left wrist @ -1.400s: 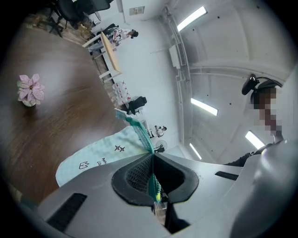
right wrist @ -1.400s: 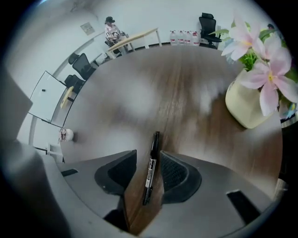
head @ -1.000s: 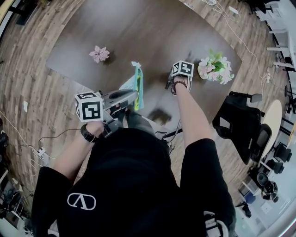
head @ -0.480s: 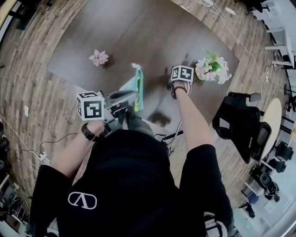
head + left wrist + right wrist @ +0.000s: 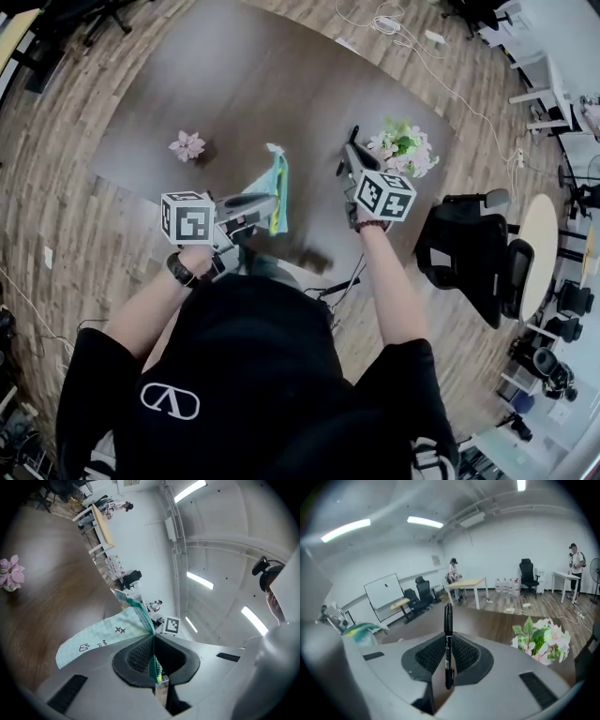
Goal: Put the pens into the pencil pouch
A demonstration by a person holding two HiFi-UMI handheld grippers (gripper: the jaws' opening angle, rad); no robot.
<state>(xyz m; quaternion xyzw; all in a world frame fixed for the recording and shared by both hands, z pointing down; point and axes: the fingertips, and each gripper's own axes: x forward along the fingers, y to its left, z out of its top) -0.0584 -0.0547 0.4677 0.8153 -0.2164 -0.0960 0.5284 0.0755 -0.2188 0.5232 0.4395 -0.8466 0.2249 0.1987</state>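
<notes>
My left gripper (image 5: 272, 200) is shut on the mesh top edge of a light teal pencil pouch (image 5: 277, 187), which it holds up above the table's near edge. In the left gripper view the pouch (image 5: 105, 637) hangs out to the left of the jaws, with its green mesh rim pinched between the pads. My right gripper (image 5: 349, 161) is raised above the table to the right of the pouch and is shut on a black pen (image 5: 353, 141). In the right gripper view the pen (image 5: 448, 630) stands upright between the pads, and the pouch (image 5: 365, 630) shows at far left.
The dark brown table (image 5: 281, 84) carries a small pink flower (image 5: 187, 145) at the left and a white-pink bouquet (image 5: 401, 150) just right of my right gripper. A black office chair (image 5: 473, 248) stands by the table's right corner. Cables trail over the wooden floor.
My right gripper has risen well off the table and tilted up from pointing down, and the black pen now shows in it. The left gripper and pouch have lifted slightly.
</notes>
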